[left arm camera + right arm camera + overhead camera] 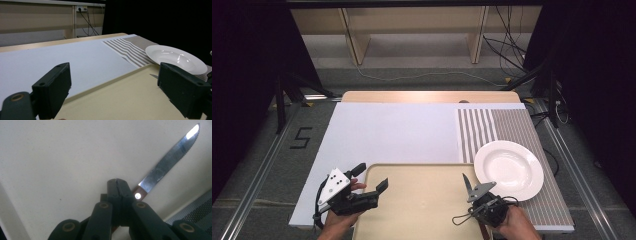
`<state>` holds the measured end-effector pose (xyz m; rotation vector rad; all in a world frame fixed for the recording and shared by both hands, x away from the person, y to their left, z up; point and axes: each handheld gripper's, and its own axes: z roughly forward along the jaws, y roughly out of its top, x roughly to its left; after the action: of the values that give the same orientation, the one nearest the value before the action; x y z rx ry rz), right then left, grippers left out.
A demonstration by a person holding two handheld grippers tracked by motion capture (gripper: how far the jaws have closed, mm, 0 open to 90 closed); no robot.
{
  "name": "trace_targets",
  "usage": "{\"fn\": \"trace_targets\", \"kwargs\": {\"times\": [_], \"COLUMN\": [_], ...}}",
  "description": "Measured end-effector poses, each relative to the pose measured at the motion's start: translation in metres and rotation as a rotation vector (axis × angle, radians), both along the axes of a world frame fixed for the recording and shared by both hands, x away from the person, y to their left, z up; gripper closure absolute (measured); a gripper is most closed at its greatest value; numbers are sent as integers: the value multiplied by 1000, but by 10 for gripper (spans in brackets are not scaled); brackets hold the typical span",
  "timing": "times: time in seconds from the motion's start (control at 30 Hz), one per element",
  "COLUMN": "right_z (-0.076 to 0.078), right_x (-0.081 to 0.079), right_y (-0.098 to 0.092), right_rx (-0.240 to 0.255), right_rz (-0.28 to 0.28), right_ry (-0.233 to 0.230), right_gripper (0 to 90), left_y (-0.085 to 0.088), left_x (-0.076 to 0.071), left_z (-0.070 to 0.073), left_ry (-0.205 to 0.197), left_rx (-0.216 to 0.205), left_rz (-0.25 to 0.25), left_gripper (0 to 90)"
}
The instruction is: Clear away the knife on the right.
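White sheeting covers most of the desk (pixel 392 132), with a brown-striped placemat (pixel 507 125) laid along its right side and a pale wooden shelf unit standing behind on the grey floor. Near the front edge sits a cream tray (pixel 422 205), and just beside its right rim a white plate (pixel 509 169) rests on the placemat. From the bottom of the high view a person's two hands come in, each with a gripper. On the left, the left gripper (pixel 373 178) hovers over the tray's left rim; its jaws are released and stand well apart with nothing between them, and its own view looks across the tray (pixel 130 100) toward the plate (pixel 175 57). Over the tray's right part, the right gripper (pixel 476 191) has its jaws clenched tight together on the handle of a knife (pixel 467 184). In the right gripper view the knife (pixel 170 160) shows a brown handle with a bright rivet right at the closed jaws, and its serrated steel blade reaches up and to the right above the cream surface of the tray (pixel 62 157), with the edge of the placemat (pixel 200 210) at the lower right corner.
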<state>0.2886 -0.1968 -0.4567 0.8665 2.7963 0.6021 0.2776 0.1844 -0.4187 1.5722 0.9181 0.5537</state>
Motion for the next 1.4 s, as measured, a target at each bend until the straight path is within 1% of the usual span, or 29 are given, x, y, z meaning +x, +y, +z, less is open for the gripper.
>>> {"fn": "trace_targets", "kwargs": {"times": [0.2, 0.47, 0.57, 0.7, 0.77, 0.83, 0.87, 0.9, 0.97, 1.0, 1.03, 1.07, 1.1, 1.13, 1.23, 1.3, 1.4], "right_z": [0, 1, 2, 2, 3, 6, 8, 11, 16, 18, 19, 20, 20, 20, 22, 23, 26], "right_x": [2, 5, 5, 5, 5, 6, 6, 6, 6, 7, 8, 9, 11, 13, 13, 12, 12], "right_y": [-4, -11, -14, -15, -15, -16, -16, -17, -17, -18, -18, -18, -19, -19, -21, -20, -21], "right_rx": [-9, -15, -2, 3, 22, 59, 86, 119, 188, 215, 234, 245, 254, 266, 314, 341, 384], "right_rz": [-4, -26, -29, -23, -30, -40, -47, -50, -55, -69, -83, -104, -116, -126, -143, -146, -148], "right_ry": [17, 31, 41, 35, 29, 9, 1, -5, -27, -30, -36, -28, -11, -6, -17, -35, -53], "right_gripper": [900, 900, 900, 891, 881, 818, 813, 793, 702, 636, 551, 478, 420, 379, 290, 245, 206], "left_y": [0, 0, 0, 0, 0, 0, 0, 0, 0, 0, 0, 0, 0, 0, 0, 0, 0], "left_x": [0, 0, 0, 0, 0, 0, 0, 0, 0, 0, 0, 1, 1, 0, 1, 1, 2], "left_z": [0, 0, 0, 0, 0, 0, 0, 0, 0, 0, 0, 0, 0, 0, 0, -1, -1], "left_ry": [0, -2, -1, -1, -2, -1, 0, 0, 0, 1, 3, 3, 2, 2, 6, 7, 8], "left_rx": [-1, 1, 0, 0, 2, 0, -1, 1, 2, 2, 3, 4, 5, 3, 2, -1, -1], "left_rz": [0, 0, 1, 0, -1, 0, 0, -1, -1, -1, -1, -1, -2, 0, 3, 4, 5], "left_gripper": [117, 118, 117, 117, 117, 117, 117, 117, 117, 117, 117, 117, 117, 117, 117, 117, 117]}}
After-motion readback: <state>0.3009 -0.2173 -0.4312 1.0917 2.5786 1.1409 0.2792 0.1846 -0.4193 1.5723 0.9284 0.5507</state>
